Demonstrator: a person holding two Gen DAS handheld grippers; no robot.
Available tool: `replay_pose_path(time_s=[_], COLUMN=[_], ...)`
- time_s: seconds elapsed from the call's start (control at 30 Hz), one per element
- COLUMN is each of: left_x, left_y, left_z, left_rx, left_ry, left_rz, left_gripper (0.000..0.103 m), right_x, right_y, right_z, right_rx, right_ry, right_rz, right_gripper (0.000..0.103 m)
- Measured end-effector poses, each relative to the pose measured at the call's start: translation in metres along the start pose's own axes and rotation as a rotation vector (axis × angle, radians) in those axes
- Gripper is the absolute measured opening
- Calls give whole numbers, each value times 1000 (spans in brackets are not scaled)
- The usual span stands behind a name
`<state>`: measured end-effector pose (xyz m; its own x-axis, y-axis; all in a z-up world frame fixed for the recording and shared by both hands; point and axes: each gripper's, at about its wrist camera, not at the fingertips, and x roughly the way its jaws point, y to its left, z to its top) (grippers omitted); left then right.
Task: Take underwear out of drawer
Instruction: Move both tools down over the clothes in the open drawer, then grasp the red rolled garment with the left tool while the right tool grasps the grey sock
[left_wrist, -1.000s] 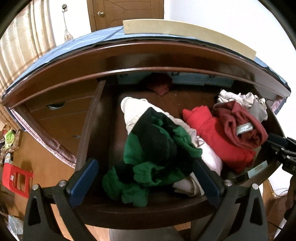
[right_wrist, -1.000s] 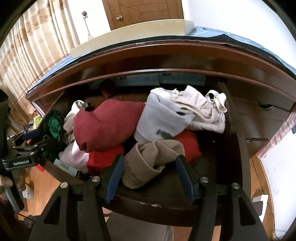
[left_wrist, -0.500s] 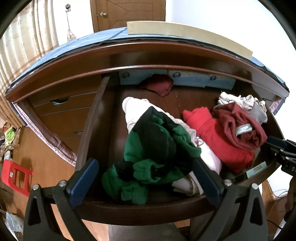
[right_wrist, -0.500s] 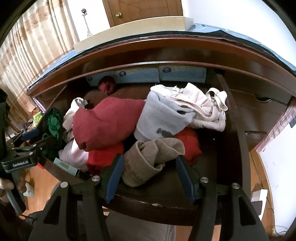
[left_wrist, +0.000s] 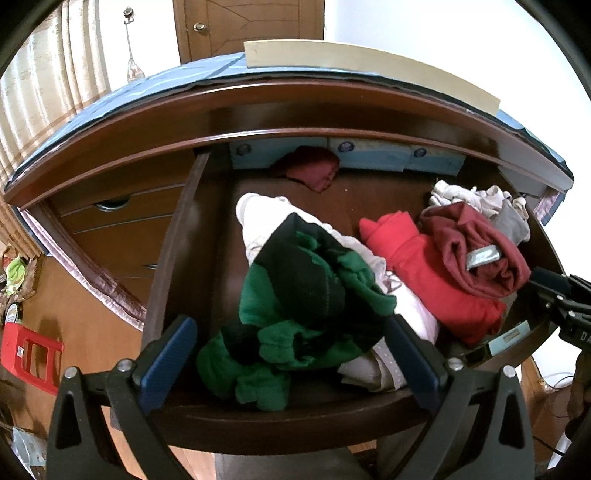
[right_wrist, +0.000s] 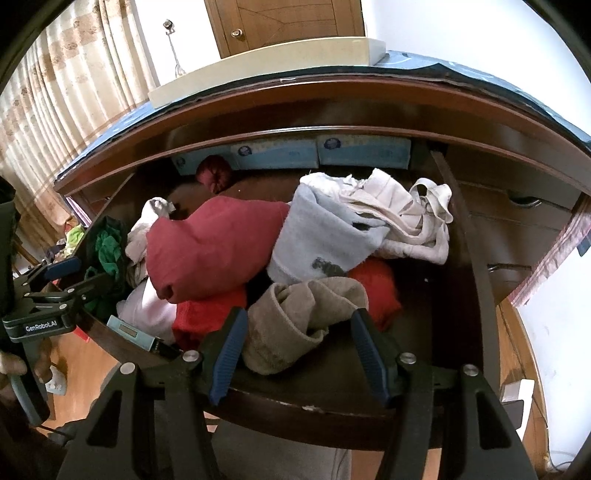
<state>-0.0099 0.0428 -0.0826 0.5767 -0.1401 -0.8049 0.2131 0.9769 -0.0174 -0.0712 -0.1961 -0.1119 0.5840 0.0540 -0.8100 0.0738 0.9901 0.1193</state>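
Left wrist view: my left fingers (left_wrist: 288, 363) are spread wide above the front rim of the open drawer (left_wrist: 295, 424), pinching nothing; the green and black garment (left_wrist: 306, 306) lies between and just beyond them.
Right wrist view: my right fingers (right_wrist: 301, 356) are spread about halfway with nothing pinched; the beige rolled piece (right_wrist: 295, 325) sits between them, and whether the pads touch it I cannot tell.
Underwear: all of it is in the drawer, none taken out yet. Past my right fingers lie a pale grey piece (right_wrist: 325, 236), a dark red bundle (right_wrist: 210, 243) to their left and crumpled white pieces (right_wrist: 406, 218) to their right.
Back of drawer: a small maroon item (left_wrist: 314, 171) lies far beyond my left fingers, against blue boxes (left_wrist: 369, 153).
Risk, tangle: the pieces overlap, so closing on one fold could drag its neighbours over the rim and onto the floor.
Risk, shallow pinch: soft cloth caught only at an edge may slip free as I lift.
Risk, rim: both pairs of fingers hang close above the front edge; a low reach could knock the wood.
Risk, crowding: my other gripper shows at the edge of each view, so both reaching toward the middle could collide.
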Motion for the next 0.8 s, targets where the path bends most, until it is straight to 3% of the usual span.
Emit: replay_pose_path(time_s=[0.17, 0.3, 0.43, 0.6, 0.8], left_x=[1, -13, -32, -35, -8], left_y=[0, -6, -23, -61, -107], left_z=[3, 11, 29, 55, 76], left_rx=[1, 33, 99, 204, 281], left_ry=[23, -29, -96, -110, -8], left_rz=[-25, -49, -126, -191, -271], left_gripper=[100, 98, 98, 98, 98], right_x=[-2, -3, -5, -18, -42], right_y=[-1, -1, -1, -8, -27], right_z=[-3, -4, -6, -9, -8], right_rx=[-7, -10, -11, 76, 138], right_ry=[-32, -46, -67, -163, -278], right_rz=[5, 3, 0, 33, -19], right_gripper=[61, 62, 62, 62, 62])
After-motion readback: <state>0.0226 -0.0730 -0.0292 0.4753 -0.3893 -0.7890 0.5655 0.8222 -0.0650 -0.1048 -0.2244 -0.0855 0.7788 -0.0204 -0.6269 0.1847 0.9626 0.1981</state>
